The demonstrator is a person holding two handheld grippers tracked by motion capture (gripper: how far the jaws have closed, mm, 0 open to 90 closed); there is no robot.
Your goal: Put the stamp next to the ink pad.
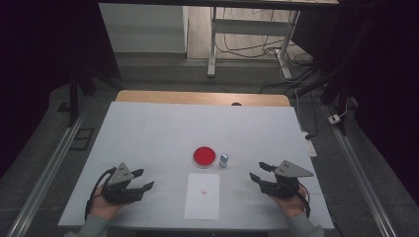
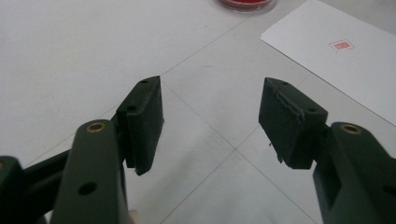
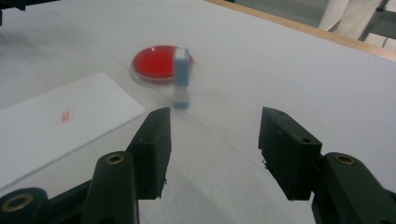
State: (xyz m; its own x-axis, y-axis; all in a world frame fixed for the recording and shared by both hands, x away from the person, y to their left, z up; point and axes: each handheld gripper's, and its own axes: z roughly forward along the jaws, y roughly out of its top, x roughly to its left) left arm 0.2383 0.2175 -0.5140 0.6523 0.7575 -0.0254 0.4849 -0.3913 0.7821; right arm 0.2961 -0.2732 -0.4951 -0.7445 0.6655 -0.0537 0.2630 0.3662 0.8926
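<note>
A round red ink pad (image 1: 204,156) sits mid-table, with a small blue-and-white stamp (image 1: 224,160) standing upright just right of it. In front of them lies a white sheet of paper (image 1: 202,196) bearing a small red stamp mark (image 1: 203,192). My left gripper (image 1: 145,178) rests left of the sheet, open and empty; its own view shows bare table between the jaws (image 2: 212,86) and the sheet (image 2: 336,70) at upper right. My right gripper (image 1: 257,170) is right of the sheet, open and empty, and points at the stamp (image 3: 182,77) and the ink pad (image 3: 154,63) from a short distance (image 3: 217,114).
The white table cover (image 1: 148,128) ends at a wooden far edge (image 1: 202,97). A white power strip (image 1: 308,143) lies off the table's right side. A desk frame (image 1: 212,44) and cables stand on the floor beyond.
</note>
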